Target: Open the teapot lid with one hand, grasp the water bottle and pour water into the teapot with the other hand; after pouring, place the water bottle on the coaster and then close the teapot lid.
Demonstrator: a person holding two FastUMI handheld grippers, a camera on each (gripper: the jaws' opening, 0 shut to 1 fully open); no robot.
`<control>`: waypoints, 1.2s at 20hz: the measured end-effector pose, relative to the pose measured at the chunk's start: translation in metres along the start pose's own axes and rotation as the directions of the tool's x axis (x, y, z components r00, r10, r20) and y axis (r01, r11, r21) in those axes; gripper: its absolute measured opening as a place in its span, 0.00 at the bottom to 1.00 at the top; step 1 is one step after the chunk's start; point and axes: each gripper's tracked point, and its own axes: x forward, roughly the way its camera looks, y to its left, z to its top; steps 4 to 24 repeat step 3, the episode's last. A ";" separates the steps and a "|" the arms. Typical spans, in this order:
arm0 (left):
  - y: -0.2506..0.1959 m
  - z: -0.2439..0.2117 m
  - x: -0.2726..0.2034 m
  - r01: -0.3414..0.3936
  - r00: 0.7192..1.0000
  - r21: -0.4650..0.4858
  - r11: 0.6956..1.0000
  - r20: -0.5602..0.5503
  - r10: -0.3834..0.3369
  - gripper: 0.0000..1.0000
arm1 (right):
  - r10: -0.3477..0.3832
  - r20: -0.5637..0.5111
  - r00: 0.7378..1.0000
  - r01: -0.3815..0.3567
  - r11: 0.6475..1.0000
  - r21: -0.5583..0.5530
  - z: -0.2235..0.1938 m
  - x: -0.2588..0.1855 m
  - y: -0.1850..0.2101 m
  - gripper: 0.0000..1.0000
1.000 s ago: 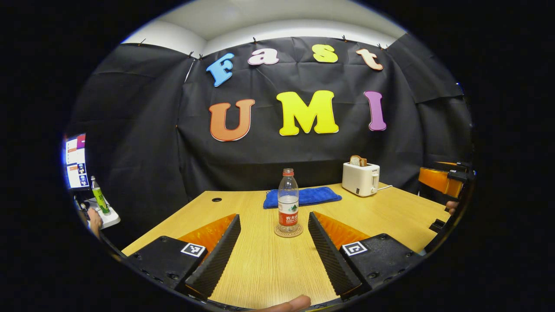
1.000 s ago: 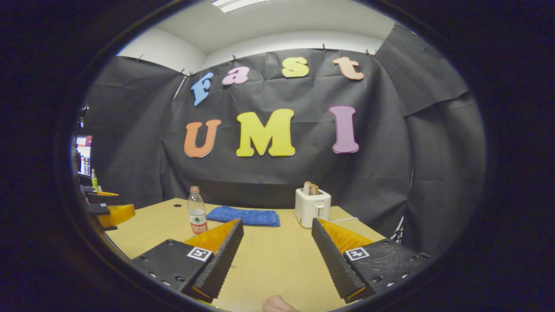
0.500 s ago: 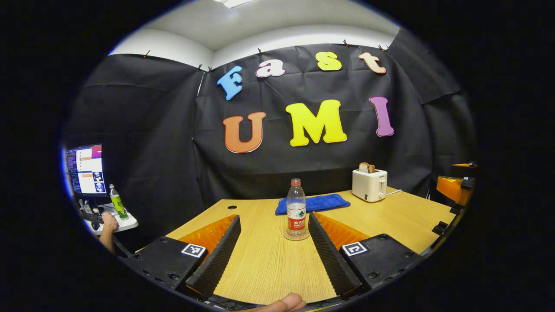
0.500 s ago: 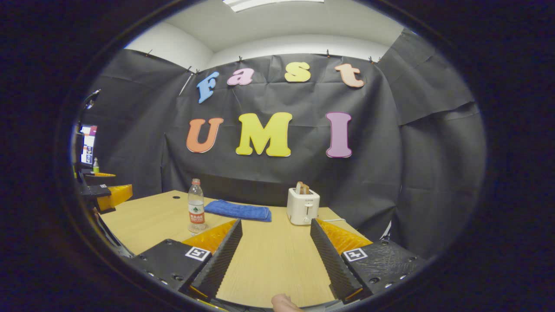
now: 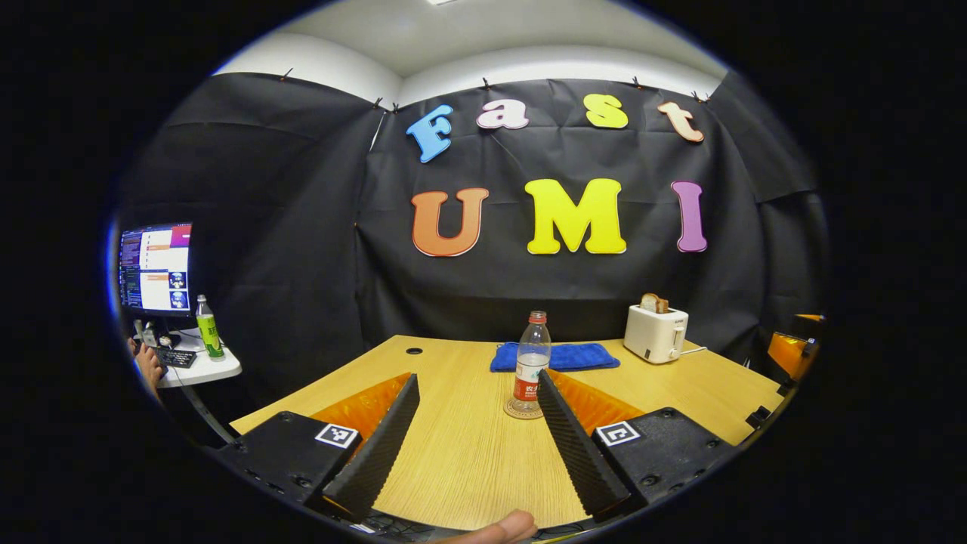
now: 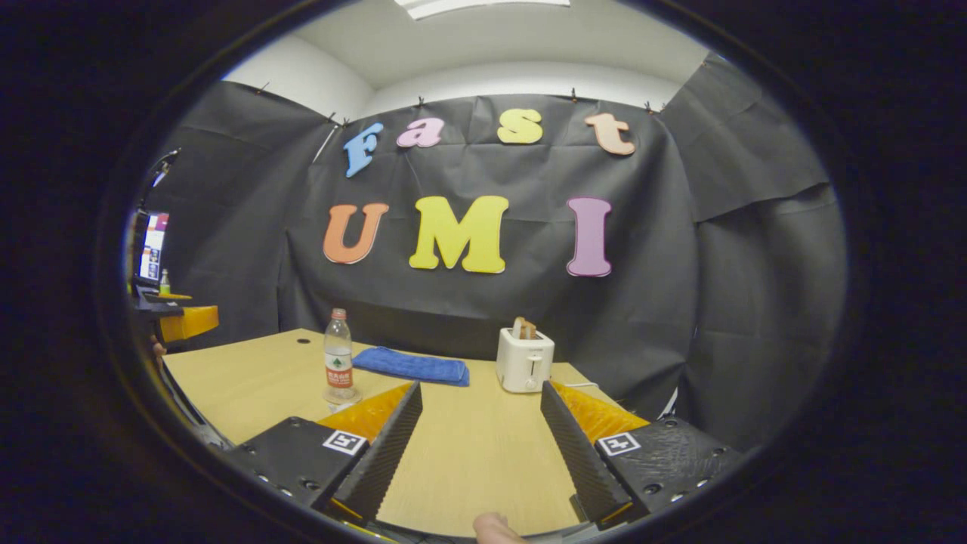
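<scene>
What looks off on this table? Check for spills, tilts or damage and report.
Nothing stands out. The water bottle stands upright and capped on the coaster, the blue cloth lies flat, the toaster holds bread, and the table looks dry.

Legible text: none. Water bottle (image 5: 532, 353) red label print perhaps too small; square coded marker (image 5: 336, 435) carries no characters.

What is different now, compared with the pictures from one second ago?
The left tool has drawn back from the water bottle, which looks smaller and sits off to its right. The right tool shifted a little too. Both stay open and hold nothing. The bottle remains upright on its coaster; towel and toaster are unmoved.
</scene>
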 end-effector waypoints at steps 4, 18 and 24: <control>-0.007 0.002 -0.002 0.019 1.000 0.013 1.000 0.008 -0.019 0.98 | 0.001 0.010 1.000 -0.001 1.000 -0.003 0.003 -0.001 -0.001 0.95; -0.007 0.002 -0.002 0.019 1.000 0.013 1.000 0.008 -0.019 0.98 | 0.001 0.010 1.000 -0.001 1.000 -0.003 0.003 -0.001 -0.001 0.95; -0.007 0.002 -0.002 0.019 1.000 0.013 1.000 0.008 -0.019 0.98 | 0.001 0.010 1.000 -0.001 1.000 -0.003 0.003 -0.001 -0.001 0.95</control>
